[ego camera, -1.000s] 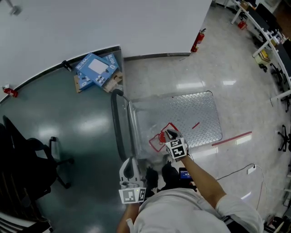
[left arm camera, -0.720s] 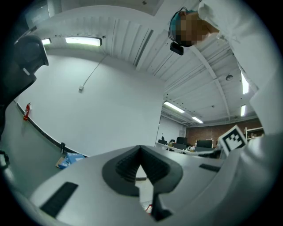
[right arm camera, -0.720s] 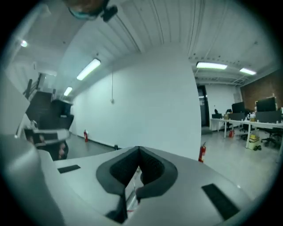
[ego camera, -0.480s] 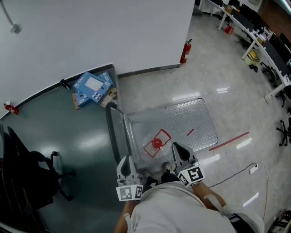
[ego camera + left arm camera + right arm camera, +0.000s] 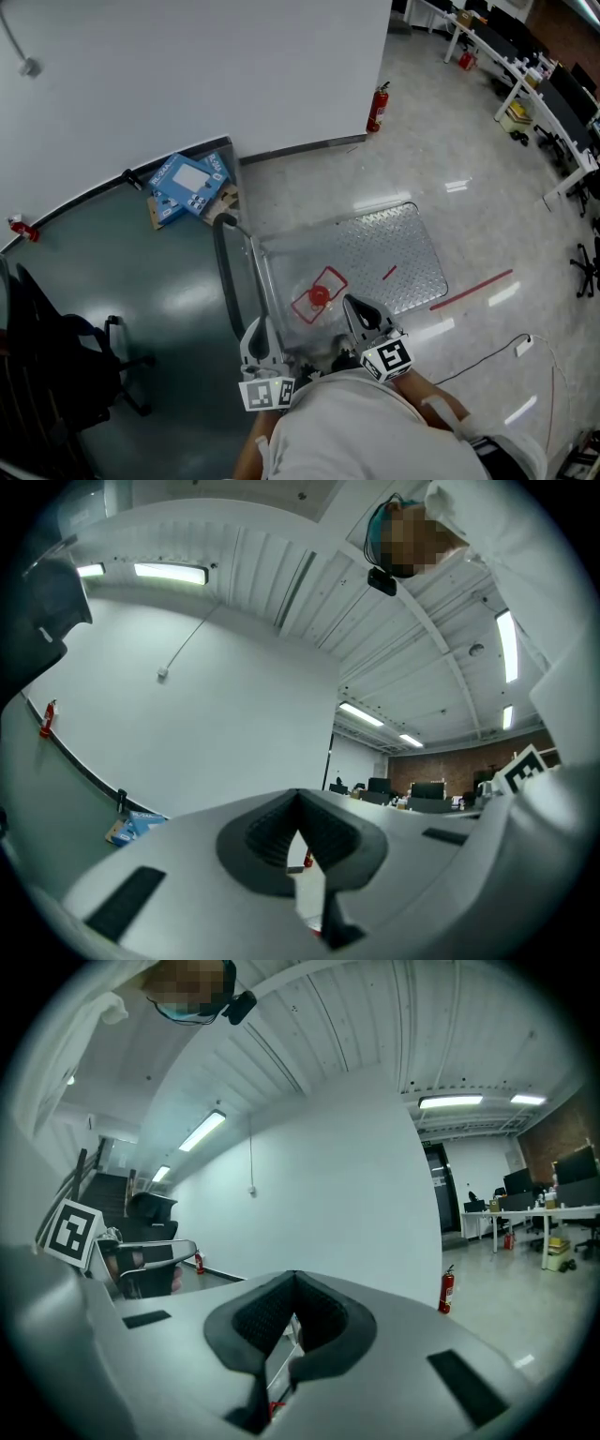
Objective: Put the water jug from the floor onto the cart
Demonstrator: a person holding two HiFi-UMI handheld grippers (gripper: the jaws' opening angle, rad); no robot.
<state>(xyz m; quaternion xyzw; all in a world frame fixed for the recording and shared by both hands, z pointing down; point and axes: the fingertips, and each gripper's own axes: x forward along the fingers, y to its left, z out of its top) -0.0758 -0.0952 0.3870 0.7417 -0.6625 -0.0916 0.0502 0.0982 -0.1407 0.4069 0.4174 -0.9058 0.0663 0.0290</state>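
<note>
You hold two grippers, a left gripper (image 5: pixel 259 330) and a right gripper (image 5: pixel 356 307). Just ahead of your fingers is one water jug (image 5: pixel 318 297) on one cart (image 5: pixel 398 246). Farther ahead are one fire extinguisher (image 5: pixel 378 106) and at least two blue boxes (image 5: pixel 186 180). Far left are a second extinguisher (image 5: pixel 19 228) and one black chair (image 5: pixel 56 366).

The grey cart's flat deck (image 5: pixel 398 246) is bare metal tread plate, rough with a raised pattern and dully shiny. The clear water jug with a red cap (image 5: pixel 317 298) looks like smooth see-through plastic. The pale tiled floor (image 5: pixel 469 159) is polished and mirrors the lamps; the dark green floor (image 5: pixel 150 272) is glossy too. The left gripper (image 5: pixel 300 794) has a matt grey plastic shell and dark ribbed pads (image 5: pixel 269 836).
</note>
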